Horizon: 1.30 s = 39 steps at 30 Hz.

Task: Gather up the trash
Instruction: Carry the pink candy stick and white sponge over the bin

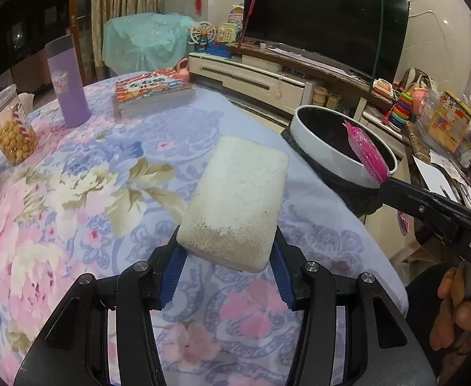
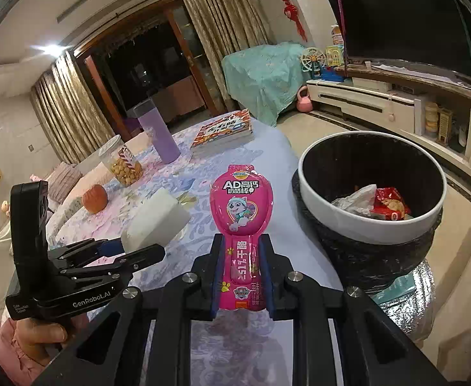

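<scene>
2 hand-held grippers, both loaded. The left hand-held gripper (image 1: 227, 257) is clamped on a white sponge block (image 1: 235, 202) by its near end, holding it above the flowery counter (image 1: 84, 193). The right hand-held gripper (image 2: 240, 276) is pinched tight on a pink snack wrapper (image 2: 241, 212) that sticks up upright, just left of the bin (image 2: 373, 231). That bin sits off the counter edge with a red packet (image 2: 391, 207) and crumpled plastic (image 2: 356, 201) inside.

Floral tablecloth (image 1: 74, 193) carries purple tumbler (image 1: 67, 83), snack jar (image 1: 8, 125), stacked books (image 1: 153, 91). Orange fruit (image 2: 95, 198) near jar. Television (image 1: 328, 16) behind.
</scene>
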{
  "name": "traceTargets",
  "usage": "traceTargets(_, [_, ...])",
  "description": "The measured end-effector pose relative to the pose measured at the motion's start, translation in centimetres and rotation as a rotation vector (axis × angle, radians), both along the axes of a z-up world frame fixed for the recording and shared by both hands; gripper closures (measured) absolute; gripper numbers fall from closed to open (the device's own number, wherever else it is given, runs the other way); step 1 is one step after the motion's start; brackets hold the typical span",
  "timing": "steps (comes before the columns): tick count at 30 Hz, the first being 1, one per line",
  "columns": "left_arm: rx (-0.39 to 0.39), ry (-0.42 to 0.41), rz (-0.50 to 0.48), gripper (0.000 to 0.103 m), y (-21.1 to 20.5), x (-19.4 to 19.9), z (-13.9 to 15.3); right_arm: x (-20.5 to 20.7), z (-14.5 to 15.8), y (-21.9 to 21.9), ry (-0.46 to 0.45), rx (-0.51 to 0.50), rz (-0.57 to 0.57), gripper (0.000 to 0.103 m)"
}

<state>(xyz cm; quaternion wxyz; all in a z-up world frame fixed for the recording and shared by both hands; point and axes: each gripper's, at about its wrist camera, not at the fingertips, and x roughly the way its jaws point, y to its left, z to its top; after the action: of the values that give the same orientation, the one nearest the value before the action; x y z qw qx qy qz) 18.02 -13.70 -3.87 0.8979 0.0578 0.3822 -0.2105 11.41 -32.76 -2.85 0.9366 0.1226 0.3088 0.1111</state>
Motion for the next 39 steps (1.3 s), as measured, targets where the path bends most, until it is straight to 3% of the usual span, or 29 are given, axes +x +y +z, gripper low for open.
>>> traceTargets(39, [-0.015,-0.051,-0.131,0.054,-6.9,0.5,2.7,-1.4,1.8,-7.5,-0.051,0.026,-0.152,0.082])
